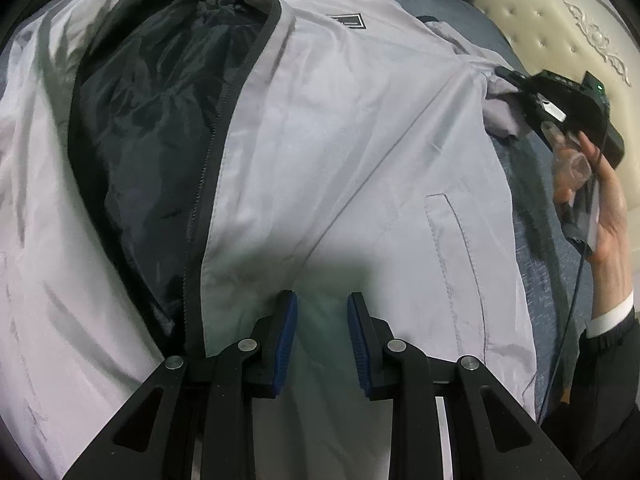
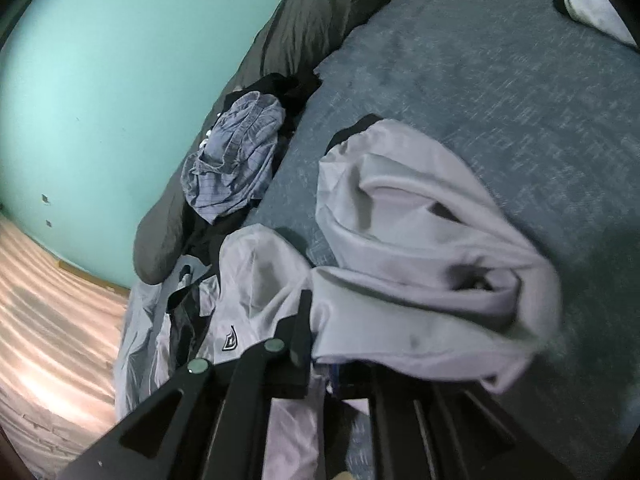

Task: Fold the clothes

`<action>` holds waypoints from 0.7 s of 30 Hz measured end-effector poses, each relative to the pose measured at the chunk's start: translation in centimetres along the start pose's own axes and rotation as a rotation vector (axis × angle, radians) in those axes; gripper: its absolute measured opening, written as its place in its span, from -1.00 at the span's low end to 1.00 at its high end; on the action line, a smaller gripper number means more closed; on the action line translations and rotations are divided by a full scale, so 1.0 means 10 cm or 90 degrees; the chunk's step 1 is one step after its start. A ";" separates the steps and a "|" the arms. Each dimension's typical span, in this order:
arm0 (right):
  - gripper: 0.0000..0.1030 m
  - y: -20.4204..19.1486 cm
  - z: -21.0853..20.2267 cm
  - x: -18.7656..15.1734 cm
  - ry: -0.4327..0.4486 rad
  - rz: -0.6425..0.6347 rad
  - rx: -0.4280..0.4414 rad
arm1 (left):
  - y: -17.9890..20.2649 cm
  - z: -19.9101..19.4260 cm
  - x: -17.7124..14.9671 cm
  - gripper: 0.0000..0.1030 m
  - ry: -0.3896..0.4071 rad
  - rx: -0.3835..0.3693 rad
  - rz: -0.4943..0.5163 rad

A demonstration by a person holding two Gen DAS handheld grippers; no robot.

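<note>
Item: 1 pale grey jacket (image 1: 340, 152), zip open, dark lining showing, spread front-up on the blue-grey bedcover (image 2: 480, 80).

Tools: 2. Left gripper (image 1: 322, 320) hovers over the jacket's lower front panel, blue pads parted, nothing between them. Right gripper (image 2: 320, 344) is clamped on the jacket's sleeve (image 2: 420, 248), which hangs bunched and lifted off the bedcover beside the jacket's body.

Step in hand, as judged: folding the sleeve inward across the jacket's front. Next move likely calls for carrying the sleeve over the chest patch (image 1: 347, 22) and laying it flat while the left gripper pins the hem.

Edges and room: bare bedcover lies beyond the sleeve; a striped garment (image 2: 236, 160) and dark duvet (image 2: 320, 12) crowd the jacket's collar side; the floor (image 2: 52, 312) drops away past the jacket's far panel.
</note>
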State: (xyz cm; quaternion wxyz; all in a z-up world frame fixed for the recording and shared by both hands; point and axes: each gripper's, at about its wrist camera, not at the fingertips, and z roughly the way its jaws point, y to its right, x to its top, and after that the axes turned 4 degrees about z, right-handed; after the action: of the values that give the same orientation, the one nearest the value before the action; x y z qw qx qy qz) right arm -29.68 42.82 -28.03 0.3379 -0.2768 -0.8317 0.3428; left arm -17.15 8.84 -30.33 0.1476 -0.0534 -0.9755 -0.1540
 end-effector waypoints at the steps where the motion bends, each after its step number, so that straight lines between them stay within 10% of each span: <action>1: -0.83 -0.02 -0.05 -0.01 0.003 -0.001 -0.001 | -0.01 -0.04 -0.02 -0.44 0.003 -0.001 -0.002; 6: -0.34 -0.10 -0.31 -0.09 0.032 -0.005 -0.014 | -0.01 -0.28 -0.08 -0.44 0.019 -0.002 -0.013; 21: -0.21 -0.07 -0.65 -0.89 -0.059 0.007 -0.027 | -0.34 -0.93 -0.19 -0.33 0.068 0.005 -0.027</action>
State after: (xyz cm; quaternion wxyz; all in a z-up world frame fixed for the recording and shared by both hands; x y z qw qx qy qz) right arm -19.46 38.71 -27.38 0.2914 -0.2724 -0.8519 0.3393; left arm -13.30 2.55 -23.47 0.1963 -0.0240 -0.9678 -0.1557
